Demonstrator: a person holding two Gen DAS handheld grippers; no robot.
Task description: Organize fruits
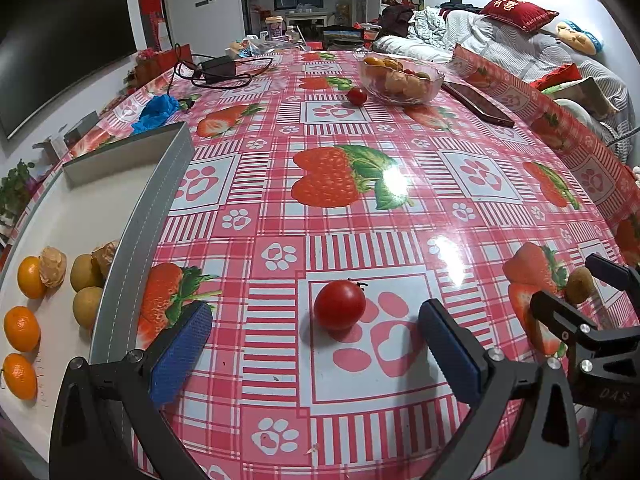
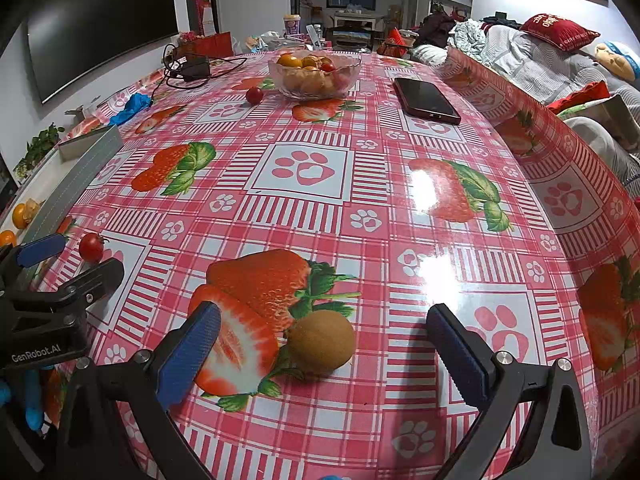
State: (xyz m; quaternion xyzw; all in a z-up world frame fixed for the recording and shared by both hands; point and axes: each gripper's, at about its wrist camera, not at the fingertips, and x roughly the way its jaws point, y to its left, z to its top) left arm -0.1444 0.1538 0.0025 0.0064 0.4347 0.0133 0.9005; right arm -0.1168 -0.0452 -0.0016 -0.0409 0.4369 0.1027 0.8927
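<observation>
My left gripper is open, low over the table, with a red cherry tomato lying between its blue fingers, untouched. My right gripper is open around a brown kiwi-like fruit that rests on the cloth; the fruit also shows in the left wrist view. A grey-walled tray at the left holds oranges, brown fruits and walnuts. A glass bowl of mixed fruit stands at the far end, with another cherry tomato beside it.
A dark phone lies right of the bowl. A black power adapter with cables and a blue crumpled glove lie at the far left. The tablecloth's folded edge rises along the right. A sofa with cushions stands beyond it.
</observation>
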